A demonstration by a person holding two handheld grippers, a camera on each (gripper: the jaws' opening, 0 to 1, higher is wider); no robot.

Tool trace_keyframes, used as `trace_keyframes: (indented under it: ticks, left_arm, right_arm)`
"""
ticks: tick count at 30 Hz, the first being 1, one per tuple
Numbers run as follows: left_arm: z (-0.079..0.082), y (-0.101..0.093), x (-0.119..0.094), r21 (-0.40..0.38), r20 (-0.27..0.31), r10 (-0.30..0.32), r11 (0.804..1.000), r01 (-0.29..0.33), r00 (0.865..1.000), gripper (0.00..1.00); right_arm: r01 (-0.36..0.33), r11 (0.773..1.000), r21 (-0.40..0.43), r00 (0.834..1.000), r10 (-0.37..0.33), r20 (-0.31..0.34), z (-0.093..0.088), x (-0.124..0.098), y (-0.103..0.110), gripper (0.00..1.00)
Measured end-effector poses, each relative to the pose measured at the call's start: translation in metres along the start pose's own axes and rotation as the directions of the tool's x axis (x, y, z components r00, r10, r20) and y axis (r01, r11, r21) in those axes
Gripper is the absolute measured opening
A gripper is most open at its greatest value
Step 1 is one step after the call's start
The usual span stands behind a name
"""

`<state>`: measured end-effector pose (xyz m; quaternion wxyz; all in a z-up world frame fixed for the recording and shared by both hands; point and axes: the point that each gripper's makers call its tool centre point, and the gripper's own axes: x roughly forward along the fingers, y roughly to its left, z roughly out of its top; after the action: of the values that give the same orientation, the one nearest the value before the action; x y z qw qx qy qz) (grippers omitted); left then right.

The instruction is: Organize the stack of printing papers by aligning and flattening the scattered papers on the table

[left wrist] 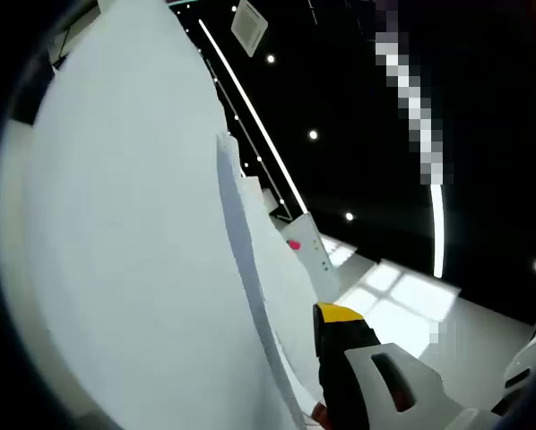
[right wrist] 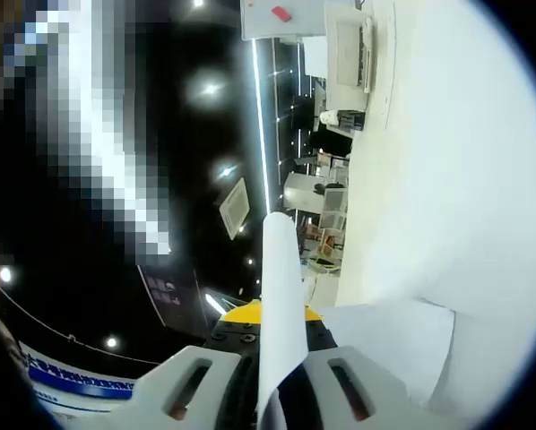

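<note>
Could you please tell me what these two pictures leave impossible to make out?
- Left gripper view: the paper stack covers the table and one side of the left gripper.
- Right gripper view: a paper sheet edge-on between the fingers hides their contact.
- Right gripper view: the far shelves are too small.

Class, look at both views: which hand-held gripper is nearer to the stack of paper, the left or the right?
Neither is clearly nearer. The right hand-held gripper clamps the stack of paper edge-on between its jaws; the left hand-held gripper also sits against the sheets.
</note>
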<state>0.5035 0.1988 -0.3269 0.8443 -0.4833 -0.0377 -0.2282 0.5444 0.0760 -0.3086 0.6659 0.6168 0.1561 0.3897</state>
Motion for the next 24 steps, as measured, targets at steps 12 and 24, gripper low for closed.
trace_keyframes:
  ticks: [12,24]
  left_arm:
    - [0.002,0.001,-0.001,-0.005,0.013,0.005,1.0,-0.005,1.0,0.28]
    - [0.006,0.004,-0.002,-0.008,0.043,0.012,1.0,-0.012,0.999,0.27]
  right_arm:
    - [-0.013,1.0,0.016,0.999,0.013,-0.035,-0.021,0.003,-0.001,0.0]
    - [-0.024,0.999,0.027,0.998,0.025,-0.057,-0.038,0.003,0.002,0.0]
